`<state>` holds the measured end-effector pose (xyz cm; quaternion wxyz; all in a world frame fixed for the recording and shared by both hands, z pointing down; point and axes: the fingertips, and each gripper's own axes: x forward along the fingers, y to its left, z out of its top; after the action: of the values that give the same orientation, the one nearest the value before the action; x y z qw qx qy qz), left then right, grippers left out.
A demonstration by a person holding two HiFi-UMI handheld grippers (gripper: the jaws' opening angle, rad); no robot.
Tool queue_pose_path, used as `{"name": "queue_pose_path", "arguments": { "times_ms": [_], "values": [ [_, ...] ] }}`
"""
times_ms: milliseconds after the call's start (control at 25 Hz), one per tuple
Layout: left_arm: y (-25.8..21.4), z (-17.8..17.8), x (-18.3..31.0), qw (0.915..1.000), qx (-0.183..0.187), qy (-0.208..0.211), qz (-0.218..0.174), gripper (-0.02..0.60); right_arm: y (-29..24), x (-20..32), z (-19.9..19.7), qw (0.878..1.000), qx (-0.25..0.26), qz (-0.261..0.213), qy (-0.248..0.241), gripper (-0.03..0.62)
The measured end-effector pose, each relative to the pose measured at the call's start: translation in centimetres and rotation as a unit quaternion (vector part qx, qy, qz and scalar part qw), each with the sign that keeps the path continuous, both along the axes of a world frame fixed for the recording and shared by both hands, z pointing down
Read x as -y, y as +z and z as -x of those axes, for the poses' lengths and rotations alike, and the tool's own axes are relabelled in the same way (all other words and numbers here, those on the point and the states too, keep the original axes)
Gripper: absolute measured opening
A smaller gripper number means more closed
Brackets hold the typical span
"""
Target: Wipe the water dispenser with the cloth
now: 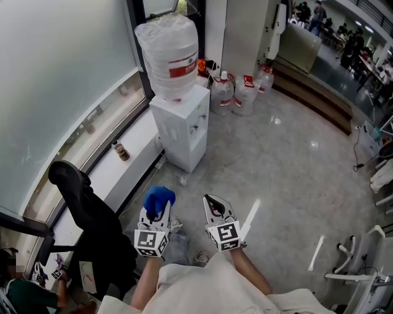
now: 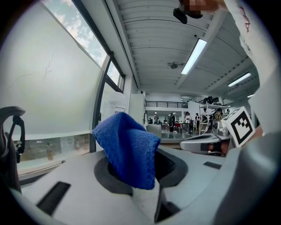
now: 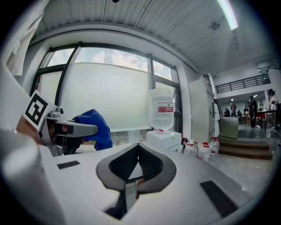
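Along the left ran a frosted window (image 1: 55,80) with a white sill (image 1: 132,153) below it. A black chair (image 1: 86,208) stood against the near end of the sill, and a small dark bottle (image 1: 121,151) stood upright on the sill farther along.

The left gripper (image 1: 157,213) was held low in front of the person, above the grey floor (image 1: 276,178). Its jaws were clamped on a blue cloth (image 1: 159,198). The cloth was bunched into a folded lump that stood up out of the jaw tips and drooped over one side.

Well beyond the cloth, and not touching it, the white water dispenser (image 1: 181,126) stood on the floor against the sill. A big clear water bottle (image 1: 169,55) with a red label sat upside down on top of it. Something small and pale (image 1: 182,181) lay on the floor by its base.

Just right of the left gripper, and level with it, was the right gripper (image 1: 210,202). Its jaws were pressed together at the tips with nothing between them, and they pointed toward the dispenser.

Behind and to the right of the dispenser, several clear jugs (image 1: 236,92) with red caps were grouped on the floor beside a white pillar (image 1: 245,37). Farther right, a low wooden step (image 1: 319,98) crossed the floor, and people (image 1: 319,15) stood in the distance beyond it.
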<state>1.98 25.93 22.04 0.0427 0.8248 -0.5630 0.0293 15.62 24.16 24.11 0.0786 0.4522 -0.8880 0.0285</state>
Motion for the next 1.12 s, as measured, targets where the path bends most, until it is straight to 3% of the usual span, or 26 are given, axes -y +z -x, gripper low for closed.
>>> {"name": "queue_pose_path", "arguments": {
  "times_ms": [240, 400, 640, 920, 1120],
  "values": [
    [1.2, 1.8, 5.9, 0.9999, -0.001, -0.006, -0.009, 0.11, 1.5, 5.0, 2.1, 1.0, -0.008, 0.009, -0.009, 0.015],
    [1.2, 3.8, 12.0, 0.9996, -0.002, -0.003, -0.027, 0.11, 2.1, 10.8, 4.0, 1.0, -0.011, 0.015, -0.006, 0.015],
    [2.5, 7.1, 21.4, 0.9998, -0.001, -0.001, -0.021, 0.11, 3.2, 19.8, 7.6, 0.999, -0.02, 0.027, -0.01, 0.015],
    [8.4, 11.0, 29.0, 0.9998, -0.018, -0.014, 0.001, 0.11, 7.6, 27.8, 11.3, 0.999, -0.024, 0.042, -0.013, 0.015],
    [13.5, 12.2, 32.8, 0.9997, -0.012, -0.015, -0.014, 0.11, 13.1, 31.3, 11.6, 0.999, -0.014, 0.038, -0.007, 0.015]
  ]
}}
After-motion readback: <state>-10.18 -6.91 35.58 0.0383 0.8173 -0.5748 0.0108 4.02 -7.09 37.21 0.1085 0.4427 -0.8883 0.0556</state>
